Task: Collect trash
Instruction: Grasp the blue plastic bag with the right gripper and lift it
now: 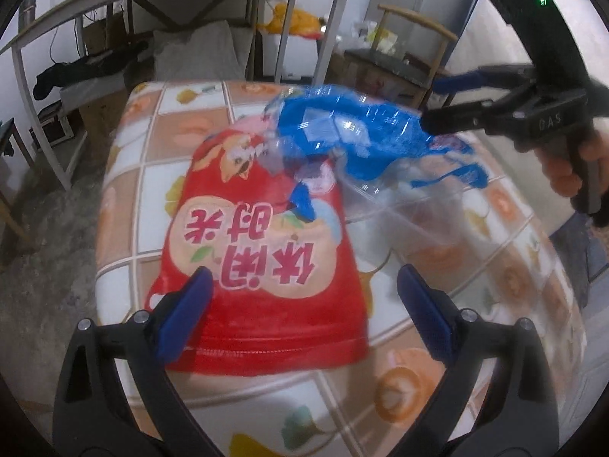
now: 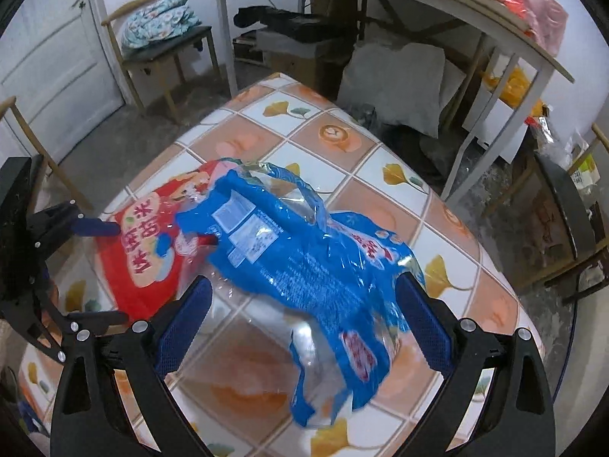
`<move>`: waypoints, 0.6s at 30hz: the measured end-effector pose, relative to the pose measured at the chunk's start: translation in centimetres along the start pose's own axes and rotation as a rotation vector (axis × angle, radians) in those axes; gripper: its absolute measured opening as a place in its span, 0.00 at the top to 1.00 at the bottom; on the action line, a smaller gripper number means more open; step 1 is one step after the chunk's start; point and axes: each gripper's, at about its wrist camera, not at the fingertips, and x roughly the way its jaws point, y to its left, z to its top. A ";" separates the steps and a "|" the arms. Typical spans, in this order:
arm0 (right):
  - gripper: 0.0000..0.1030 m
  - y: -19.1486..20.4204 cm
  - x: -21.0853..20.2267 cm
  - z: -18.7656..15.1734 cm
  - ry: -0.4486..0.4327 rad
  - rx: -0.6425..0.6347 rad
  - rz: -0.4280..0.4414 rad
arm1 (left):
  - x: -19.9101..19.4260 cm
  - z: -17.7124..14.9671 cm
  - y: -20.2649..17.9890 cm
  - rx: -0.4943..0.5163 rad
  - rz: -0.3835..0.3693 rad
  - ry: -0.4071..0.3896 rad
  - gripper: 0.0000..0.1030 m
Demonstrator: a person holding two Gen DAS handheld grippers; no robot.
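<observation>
On a table covered by a tiled cloth printed with ginkgo leaves and coffee cups lie two pieces of trash: a red snack bag with large Chinese characters, lying flat, and a crumpled blue-and-clear plastic bag whose far end overlaps the red bag's top edge. In the left wrist view the left gripper hangs just over the near end of the red bag with its blue-padded fingers spread wide, one pad over the bag's left corner, the other over bare cloth; nothing is between them. In the right wrist view the right gripper is likewise spread wide, its fingers on either side of the blue-and-clear plastic bag, which lies in the gap; whether the pads touch it I cannot tell. Seen from the left, the right gripper reaches in at the blue bag's right end, a hand on its handle. Behind the table stands a white-framed desk, with wooden chairs nearby.
</observation>
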 end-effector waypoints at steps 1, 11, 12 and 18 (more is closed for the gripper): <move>0.09 -0.2 0.5 0.0 0.006 0.007 -0.004 | 0.5 -0.1 0.0 0.005 0.008 0.011 0.09; 0.39 -0.3 3.8 -1.4 0.063 0.002 -0.034 | 3.1 -1.1 -2.0 0.142 0.137 0.063 0.10; 0.42 -0.2 4.0 -1.5 0.070 -0.005 -0.043 | 3.1 -1.1 -2.0 0.137 0.131 0.065 0.10; 0.64 0.1 4.8 -2.3 0.080 -0.027 -0.067 | 2.8 -1.3 -2.0 0.134 0.124 0.059 0.20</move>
